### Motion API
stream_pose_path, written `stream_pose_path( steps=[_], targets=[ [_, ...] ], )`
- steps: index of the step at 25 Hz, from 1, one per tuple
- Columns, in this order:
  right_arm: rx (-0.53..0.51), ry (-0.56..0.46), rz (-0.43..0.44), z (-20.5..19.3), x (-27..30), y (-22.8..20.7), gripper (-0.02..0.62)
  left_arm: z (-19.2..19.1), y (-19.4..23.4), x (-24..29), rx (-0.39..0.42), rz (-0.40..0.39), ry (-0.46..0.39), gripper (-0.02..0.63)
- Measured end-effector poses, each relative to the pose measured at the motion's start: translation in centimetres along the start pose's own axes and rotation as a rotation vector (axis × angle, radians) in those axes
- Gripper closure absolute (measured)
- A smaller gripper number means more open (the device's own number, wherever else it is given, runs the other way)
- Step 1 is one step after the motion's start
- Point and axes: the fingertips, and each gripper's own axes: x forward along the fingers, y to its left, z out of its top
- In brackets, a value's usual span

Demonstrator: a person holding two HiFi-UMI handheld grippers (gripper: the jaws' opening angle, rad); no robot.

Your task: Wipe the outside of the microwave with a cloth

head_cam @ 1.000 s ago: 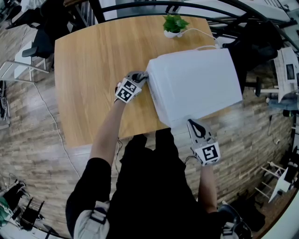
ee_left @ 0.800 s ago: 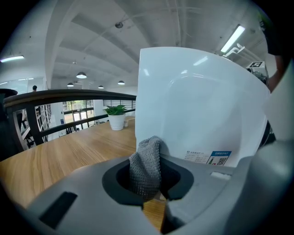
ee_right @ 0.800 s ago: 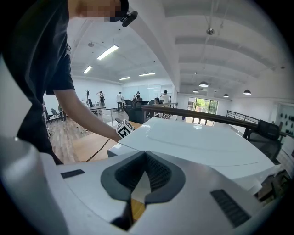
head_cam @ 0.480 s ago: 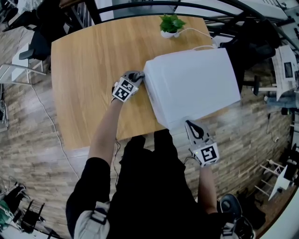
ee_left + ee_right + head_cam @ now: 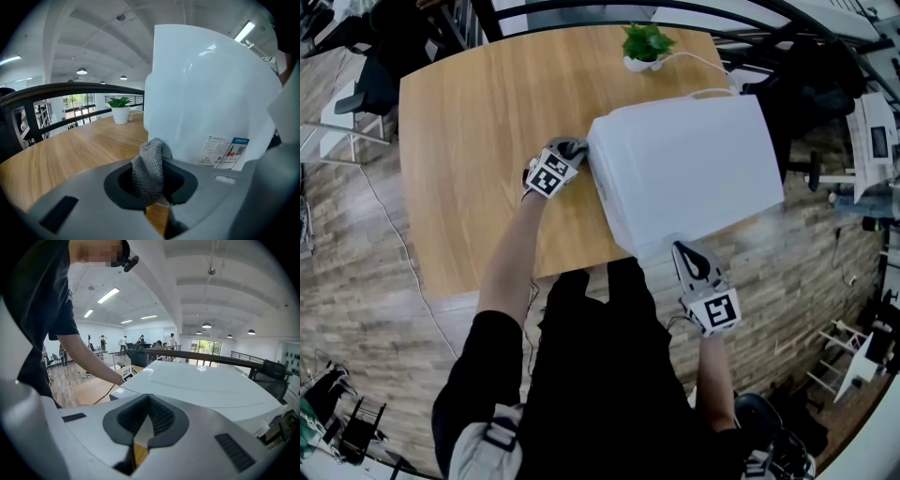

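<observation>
The white microwave (image 5: 689, 169) stands on the wooden table (image 5: 478, 122), at its right side near the front edge. My left gripper (image 5: 570, 150) is shut on a grey cloth (image 5: 147, 171), which presses against the microwave's left side (image 5: 206, 98) near its far corner. A small label (image 5: 227, 152) shows low on that side. My right gripper (image 5: 686, 253) is shut and holds nothing; its tips sit at the microwave's near corner, and in the right gripper view the white top (image 5: 206, 385) stretches ahead of the jaws.
A small potted plant (image 5: 645, 47) stands at the table's far edge, with a white cable (image 5: 703, 66) running to the microwave. A black railing (image 5: 675, 11) runs behind the table. Chairs and equipment stand on the wooden floor around it.
The left gripper with the cloth has slid a little farther along the microwave's left side, away from me. The right gripper has stayed at the near corner.
</observation>
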Motion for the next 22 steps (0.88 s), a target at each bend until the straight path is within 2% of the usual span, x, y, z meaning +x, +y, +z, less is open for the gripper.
stream_pose_path(
  steps=[7,10,15,22],
  targets=[
    [0.023,-0.075,0.024,0.7,0.2,-0.1,0.597,-0.8,-0.5,0.4,-0.004,0.001,0.009,0.558],
    [0.030,-0.043,0.017,0.3,0.1,-0.1,0.597,-1.0,-1.5,0.2,0.002,-0.011,0.006,0.558],
    [0.028,-0.097,0.026,0.9,0.2,-0.2,0.597,-1.4,-3.0,-0.1,0.011,-0.025,0.011,0.558],
    [0.031,-0.108,0.017,0.7,0.2,-0.2,0.597,-2.4,-5.7,-0.4,0.019,-0.062,0.018,0.558]
  ],
)
